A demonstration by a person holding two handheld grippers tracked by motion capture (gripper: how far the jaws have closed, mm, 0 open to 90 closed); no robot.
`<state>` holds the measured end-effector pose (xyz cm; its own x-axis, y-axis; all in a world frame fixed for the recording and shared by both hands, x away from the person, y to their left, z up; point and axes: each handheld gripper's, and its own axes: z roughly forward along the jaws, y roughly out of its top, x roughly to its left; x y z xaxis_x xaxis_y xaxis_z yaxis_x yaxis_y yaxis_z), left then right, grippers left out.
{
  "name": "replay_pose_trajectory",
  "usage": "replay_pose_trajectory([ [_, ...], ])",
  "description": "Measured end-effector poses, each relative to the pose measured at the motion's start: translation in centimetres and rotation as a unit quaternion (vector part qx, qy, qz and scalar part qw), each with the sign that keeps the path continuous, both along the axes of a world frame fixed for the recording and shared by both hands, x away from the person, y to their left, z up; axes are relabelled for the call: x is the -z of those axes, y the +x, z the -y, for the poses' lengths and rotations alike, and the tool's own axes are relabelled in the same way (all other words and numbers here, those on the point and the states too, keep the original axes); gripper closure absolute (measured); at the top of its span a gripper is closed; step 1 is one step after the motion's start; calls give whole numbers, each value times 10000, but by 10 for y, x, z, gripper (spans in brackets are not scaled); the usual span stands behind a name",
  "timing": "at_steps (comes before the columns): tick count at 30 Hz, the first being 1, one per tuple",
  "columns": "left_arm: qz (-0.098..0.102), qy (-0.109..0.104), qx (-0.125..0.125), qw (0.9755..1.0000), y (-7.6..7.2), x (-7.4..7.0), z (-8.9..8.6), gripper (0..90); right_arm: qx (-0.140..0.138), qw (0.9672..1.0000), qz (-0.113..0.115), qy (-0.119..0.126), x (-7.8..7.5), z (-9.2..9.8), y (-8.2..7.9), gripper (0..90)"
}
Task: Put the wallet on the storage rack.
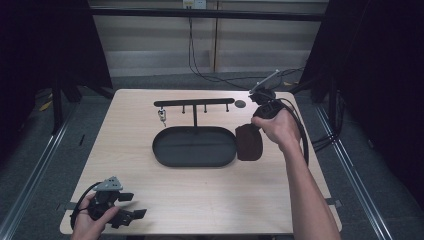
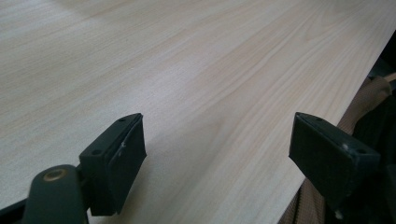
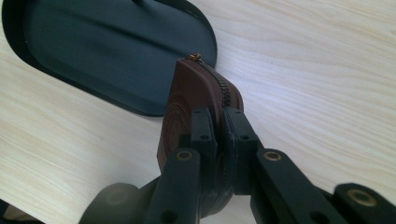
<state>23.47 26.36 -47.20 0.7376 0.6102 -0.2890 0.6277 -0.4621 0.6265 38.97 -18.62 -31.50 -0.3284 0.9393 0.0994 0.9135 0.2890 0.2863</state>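
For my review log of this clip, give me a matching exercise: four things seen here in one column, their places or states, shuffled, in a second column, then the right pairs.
Things:
1. brown zip pouch
2. black oval tray
3. left tool
4. small key

Places or states:
A. jaws wide apart, low over the table's near left corner
B. hangs from the black rack behind the tray
C. clamped on edge in the right tool, beside the tray's right end
D. lies flat mid-table, nothing in it

Pairs: 1-C, 2-D, 3-A, 4-B
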Motion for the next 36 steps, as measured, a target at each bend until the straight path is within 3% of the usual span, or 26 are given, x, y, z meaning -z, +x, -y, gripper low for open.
replay_pose_trajectory([
  [12, 14, -6, 17, 10000, -1, 0, 0, 184, 36, 9991, 231, 359, 4, -4, 6, 840],
  [18, 7, -22, 15, 10000, 0, -1, -1, 184, 194, 9972, 407, 591, 7, -8, 10, 840],
  [29, 14, -20, 28, 10000, 0, -1, -2, 183, 306, 9943, 395, 941, 25, -14, 16, 841],
  [33, 13, -10, 31, 10000, 0, -1, -2, 183, 352, 9913, 626, 1102, 29, -14, 17, 842],
  [36, 11, -15, 22, 10000, 0, -1, -2, 184, 405, 9905, 641, 1147, 34, -14, 18, 843],
])
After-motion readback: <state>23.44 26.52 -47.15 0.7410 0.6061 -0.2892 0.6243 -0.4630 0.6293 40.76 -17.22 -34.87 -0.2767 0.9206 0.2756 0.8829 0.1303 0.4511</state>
